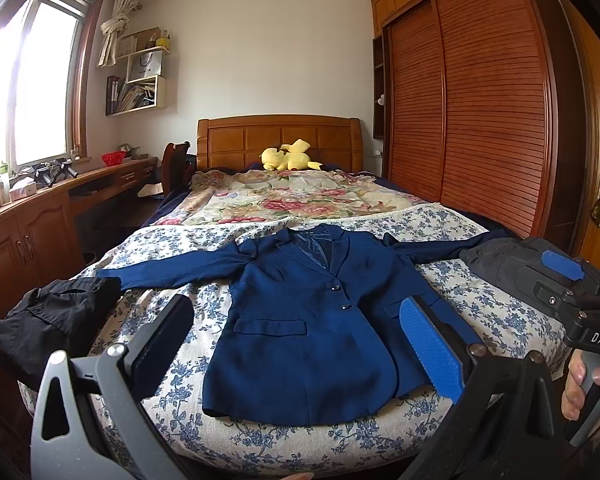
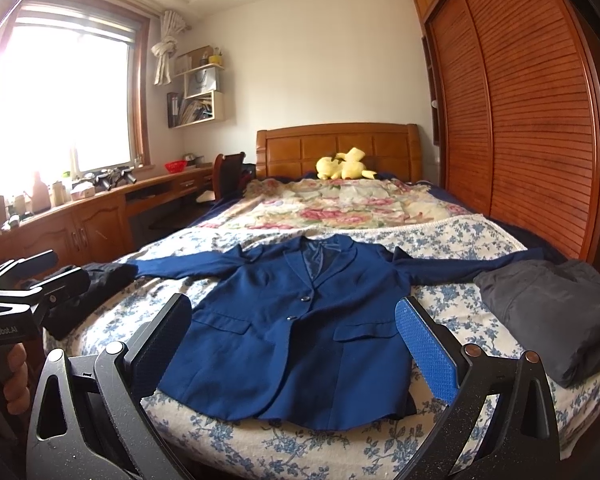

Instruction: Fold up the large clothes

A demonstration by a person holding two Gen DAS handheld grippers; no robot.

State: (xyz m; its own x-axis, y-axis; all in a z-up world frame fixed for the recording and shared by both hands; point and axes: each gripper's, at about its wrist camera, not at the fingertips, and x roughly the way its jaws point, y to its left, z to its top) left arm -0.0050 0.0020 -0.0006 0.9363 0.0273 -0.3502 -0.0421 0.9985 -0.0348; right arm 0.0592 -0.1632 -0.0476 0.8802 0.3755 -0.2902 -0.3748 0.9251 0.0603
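Clearly nothing is folded yet: both grippers hang above the near edge of the bed, at the hem end of the jacket, and neither touches cloth. The left gripper (image 1: 296, 344) has its two fingers spread wide apart with nothing between them, and the right gripper (image 2: 292, 344) stands the same way, fingers parted and empty.

Just beyond them the navy-blue woollen suit jacket (image 1: 312, 320) lies face up and flat on the blue-and-white flowered bedspread (image 1: 204, 300), buttoned, hem nearest, collar away, both sleeves stretched straight out to the sides. Left of the jacket, touching the end of its sleeve, sits a crumpled black garment (image 1: 48, 320); right of the jacket, at the other sleeve end, lies a folded dark-grey garment (image 2: 548, 312).

I judge the step in hand to be the opening one, the reach for a first grasp. The next move probably calls for each gripper to go out to a sleeve or shoulder on its own side, pinch only the jacket's cloth and not the bedspread beneath, and bring the sleeves in across the chest without dragging the neighbouring garments.

Beyond the jacket's collar come a pink-rose quilt (image 1: 284, 196), then a yellow plush toy (image 1: 288, 156) against the wooden headboard (image 1: 280, 136)
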